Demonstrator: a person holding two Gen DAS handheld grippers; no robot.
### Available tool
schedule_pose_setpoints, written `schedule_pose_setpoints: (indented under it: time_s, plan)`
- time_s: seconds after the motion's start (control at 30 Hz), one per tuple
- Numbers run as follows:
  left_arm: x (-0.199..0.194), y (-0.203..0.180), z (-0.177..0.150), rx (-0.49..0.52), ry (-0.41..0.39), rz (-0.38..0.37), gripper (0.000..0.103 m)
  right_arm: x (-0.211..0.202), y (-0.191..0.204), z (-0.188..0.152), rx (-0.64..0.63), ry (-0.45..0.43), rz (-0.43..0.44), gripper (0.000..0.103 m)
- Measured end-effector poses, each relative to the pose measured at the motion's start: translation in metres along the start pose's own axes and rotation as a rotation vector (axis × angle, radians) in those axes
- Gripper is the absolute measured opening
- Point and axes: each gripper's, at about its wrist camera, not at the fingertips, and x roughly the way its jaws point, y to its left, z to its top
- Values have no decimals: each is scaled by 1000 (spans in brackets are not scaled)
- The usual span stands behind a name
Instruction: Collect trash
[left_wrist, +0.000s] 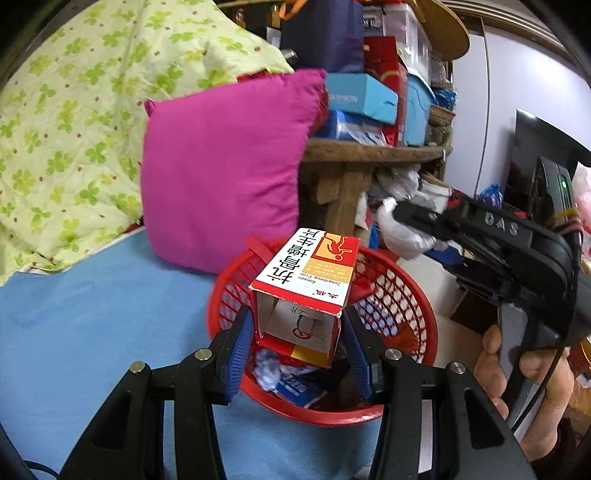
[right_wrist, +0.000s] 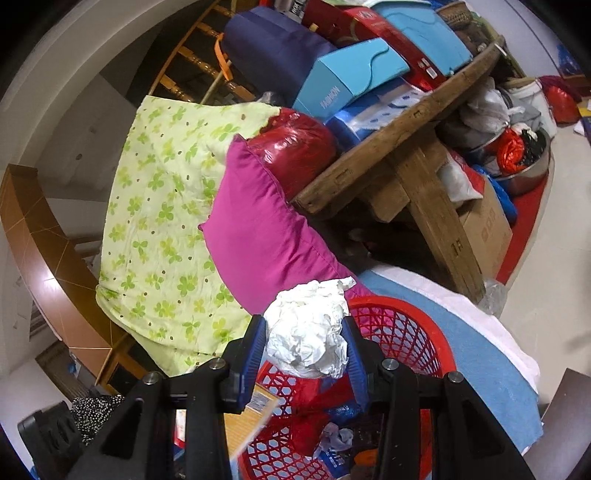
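The left gripper (left_wrist: 298, 332) is clamped on an open-ended red and white carton (left_wrist: 306, 280), held just above a red mesh basket (left_wrist: 402, 291). The right gripper (right_wrist: 306, 350) pinches a crumpled white tissue (right_wrist: 308, 332) over the same basket's rim (right_wrist: 413, 332); a hand (left_wrist: 517, 373) grips its handle in the left view. Inside the basket lie more scraps: blue wrappers, a red bag, another wad. The basket sits on a blue sheet (left_wrist: 92, 314) covering a bed. One magenta pillow (left_wrist: 221, 177) leans behind it, beside one green clover-print quilt (left_wrist: 74, 122). A wooden table (right_wrist: 388, 147) stacked with boxes stands past the bed, with bags piled beneath it.
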Motion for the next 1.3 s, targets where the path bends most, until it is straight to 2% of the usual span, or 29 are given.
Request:
schedule_pose_setpoints:
  time_s: [0.03,0.1,0.13,0.17,0.37,0.43,0.5,0.63,0.7,0.93,1.3]
  plan:
    - [3,-1,-2,-1,13,-6,52,1,-1,0,2,5,-2,47]
    - [5,1,-7,-10,25,-20,52,7,-3,-2,16,26,-2,56]
    - [5,2,-8,-14,30,-26,52,9,-5,-3,28,36,-1,64]
    - [6,3,-9,-19,36,-30,52,10,-6,-4,37,40,-2,66]
    - [-8,22,-18,-28,28,-2,59,12,-6,-5,40,28,-4,66]
    - [-16,34,-22,-38,26,34,62,12,-1,-7,24,20,-7,66]
    - [-23,45,-26,-54,26,76,74,12,8,-10,-7,14,-12,66]
    - [-40,67,-33,-74,5,166,77,13,30,-19,-81,-6,-22,66]
    - [-47,77,-36,-90,-5,211,82,15,44,-26,-126,-16,-35,66]
    - [-68,119,-38,-143,-42,306,84,22,84,-50,-243,-32,-39,66]
    - [-101,181,-49,-241,-83,457,87,39,140,-90,-379,3,6,71]
